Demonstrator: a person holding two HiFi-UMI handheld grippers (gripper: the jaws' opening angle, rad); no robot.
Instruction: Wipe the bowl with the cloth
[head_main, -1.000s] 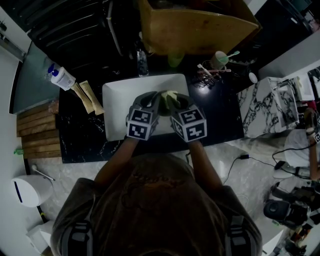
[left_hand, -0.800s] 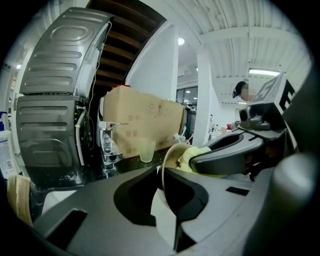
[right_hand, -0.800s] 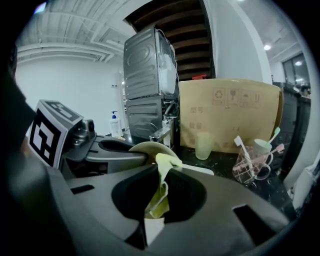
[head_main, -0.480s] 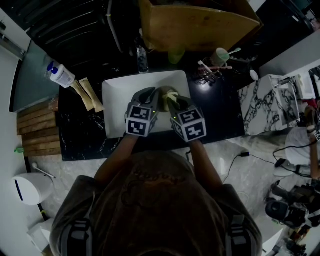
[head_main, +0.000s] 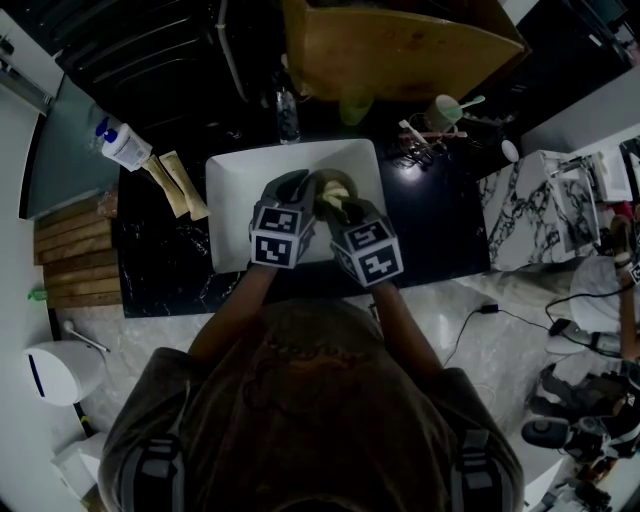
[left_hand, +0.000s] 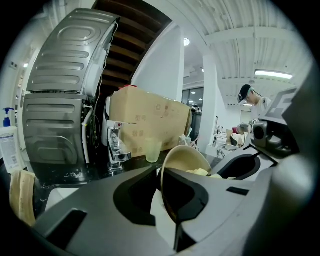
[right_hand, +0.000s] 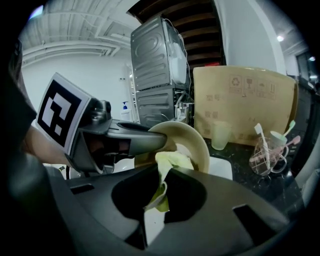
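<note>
Both forearms reach forward, converging, left forearm (head_main: 228, 318), right forearm (head_main: 402, 320). Grippers side by side, close together, marker cubes facing up. Left gripper (left_hand: 165, 176) jaws clamped on bowl (left_hand: 186, 156) rim, bowl tilted. Right gripper (right_hand: 156, 187) jaws pinched on cloth (right_hand: 171, 162), angled toward left gripper.

Head camera looks steeply down on the sink (head_main: 232, 190); both gripper cameras ride low, close, facing far, sharing the bowl (left_hand: 186, 156).

The right tongs (right_hand: 157, 200) pinch the cloth (right_hand: 170, 161) against the bowl (right_hand: 198, 141).
</note>
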